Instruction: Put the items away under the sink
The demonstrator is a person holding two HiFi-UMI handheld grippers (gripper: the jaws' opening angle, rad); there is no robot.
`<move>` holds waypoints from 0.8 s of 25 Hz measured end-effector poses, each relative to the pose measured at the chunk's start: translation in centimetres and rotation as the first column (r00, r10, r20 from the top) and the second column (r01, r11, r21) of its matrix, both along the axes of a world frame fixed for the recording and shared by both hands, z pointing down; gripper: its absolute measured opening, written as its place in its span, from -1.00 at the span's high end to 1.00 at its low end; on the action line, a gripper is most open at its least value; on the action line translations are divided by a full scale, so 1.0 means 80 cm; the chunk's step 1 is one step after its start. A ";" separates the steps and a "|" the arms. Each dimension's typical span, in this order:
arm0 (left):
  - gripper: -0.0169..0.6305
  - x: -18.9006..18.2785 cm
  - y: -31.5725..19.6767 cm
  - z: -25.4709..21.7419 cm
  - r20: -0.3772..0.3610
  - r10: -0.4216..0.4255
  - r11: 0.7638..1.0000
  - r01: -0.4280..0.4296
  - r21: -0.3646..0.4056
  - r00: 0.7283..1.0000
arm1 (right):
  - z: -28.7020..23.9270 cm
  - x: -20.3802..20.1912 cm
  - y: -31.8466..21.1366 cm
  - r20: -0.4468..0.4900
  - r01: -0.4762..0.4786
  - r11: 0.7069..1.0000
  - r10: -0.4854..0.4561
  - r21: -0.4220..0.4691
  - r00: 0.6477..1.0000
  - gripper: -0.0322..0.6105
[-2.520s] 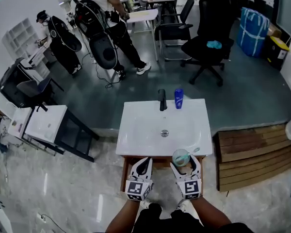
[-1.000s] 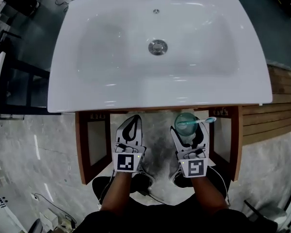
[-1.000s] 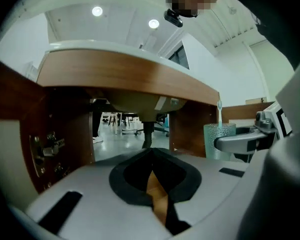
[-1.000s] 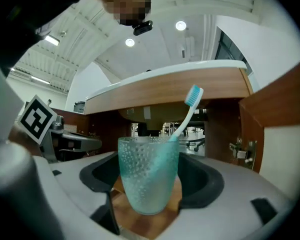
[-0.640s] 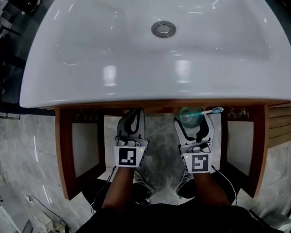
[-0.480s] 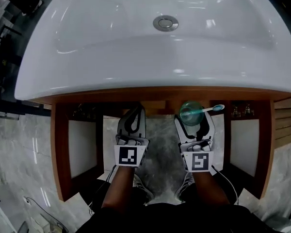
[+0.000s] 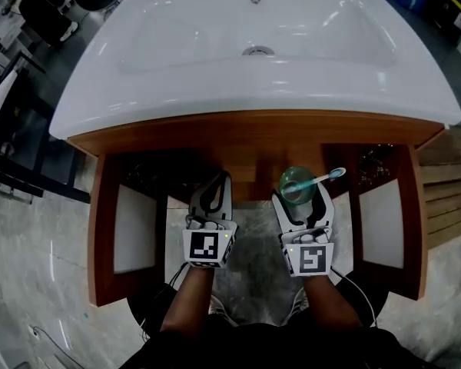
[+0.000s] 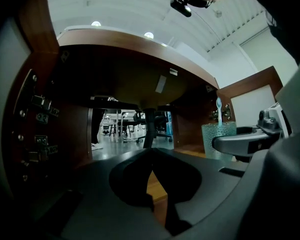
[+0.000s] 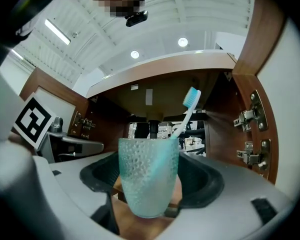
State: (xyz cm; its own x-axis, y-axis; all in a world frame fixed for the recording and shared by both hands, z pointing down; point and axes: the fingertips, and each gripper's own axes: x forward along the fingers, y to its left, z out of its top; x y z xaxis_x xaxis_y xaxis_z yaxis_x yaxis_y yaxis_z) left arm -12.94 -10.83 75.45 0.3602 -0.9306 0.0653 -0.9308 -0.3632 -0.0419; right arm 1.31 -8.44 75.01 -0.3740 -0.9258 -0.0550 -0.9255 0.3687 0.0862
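Open cabinet (image 7: 253,138) under sink (image 7: 215,44). Our right gripper (image 7: 303,196): fingers clamp the cup (image 7: 294,184) with toothbrush (image 7: 327,177), held at the cabinet mouth, not yet set inside, we judge. Our left gripper (image 7: 213,184): fingers together, empty.

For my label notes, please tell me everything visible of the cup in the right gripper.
The cup is a translucent pale-green tumbler with a dimpled surface, plastic or glass by its look. It stands upright, clamped between the jaws of the right gripper, at the open cabinet under the sink. A light-blue toothbrush leans inside it.
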 end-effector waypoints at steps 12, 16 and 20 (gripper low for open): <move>0.90 -0.005 -0.013 -0.020 0.016 -0.003 1.000 0.003 -0.020 1.000 | -0.018 0.003 -0.055 0.001 -0.030 0.999 0.030 -0.029 1.000 -0.23; 0.90 -0.006 -0.025 -0.023 0.025 -0.002 1.000 0.002 -0.017 1.000 | -0.015 0.006 -0.092 -0.034 -0.047 0.998 0.045 -0.050 0.998 -0.23; 0.90 -0.007 -0.023 -0.025 0.012 0.006 1.000 -0.006 -0.016 1.000 | -0.004 0.009 -0.110 -0.051 -0.053 0.995 0.049 -0.083 0.997 -0.23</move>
